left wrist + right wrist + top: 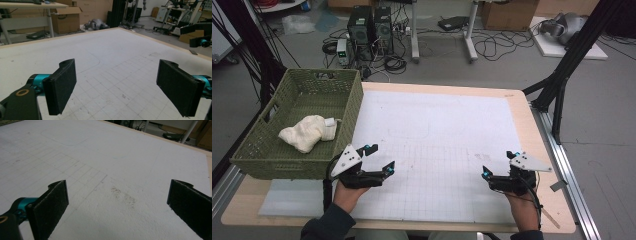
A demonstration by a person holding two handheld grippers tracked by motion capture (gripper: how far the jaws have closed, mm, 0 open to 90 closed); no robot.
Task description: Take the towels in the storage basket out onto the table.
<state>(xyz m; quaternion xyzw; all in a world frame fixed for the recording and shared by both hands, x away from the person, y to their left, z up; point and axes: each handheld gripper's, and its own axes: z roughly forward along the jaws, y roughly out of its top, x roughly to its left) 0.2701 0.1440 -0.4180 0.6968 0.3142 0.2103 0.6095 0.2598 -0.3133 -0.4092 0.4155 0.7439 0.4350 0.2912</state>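
both grippers sit low over the near edge of the white mat (pixel 437 135), one at each side, with nothing between them. the left gripper (pixel 379 159) has its jaws spread wide and empty; in its own view the 2 black pads (pixel 61 86) frame bare gridded mat. the right gripper (pixel 499 164) is likewise released, its pads (pixel 50 208) well apart over a faint brown smudge (pixel 123 196) on the mat, gripping nothing.

the nearest thing to handle is the cream cloth (pixel 308 132), bunched in a loose heap on the floor of the green basket (pixel 347 92). the basket stands at the table's (pixel 539 145) far left, partly overhanging the mat, and the left gripper is just beside its near right corner, apart from the wall. that placing looks deliberate: the left hand is the one closest to the cloth, and open jaws suit a reach over the rim.

the cloth lies towards the near left of the basket, so the reach would likely have to go up and over the wall rather than straight in. the right gripper is well apart from it, probably parked out of the way until the cloth comes onto the mat.
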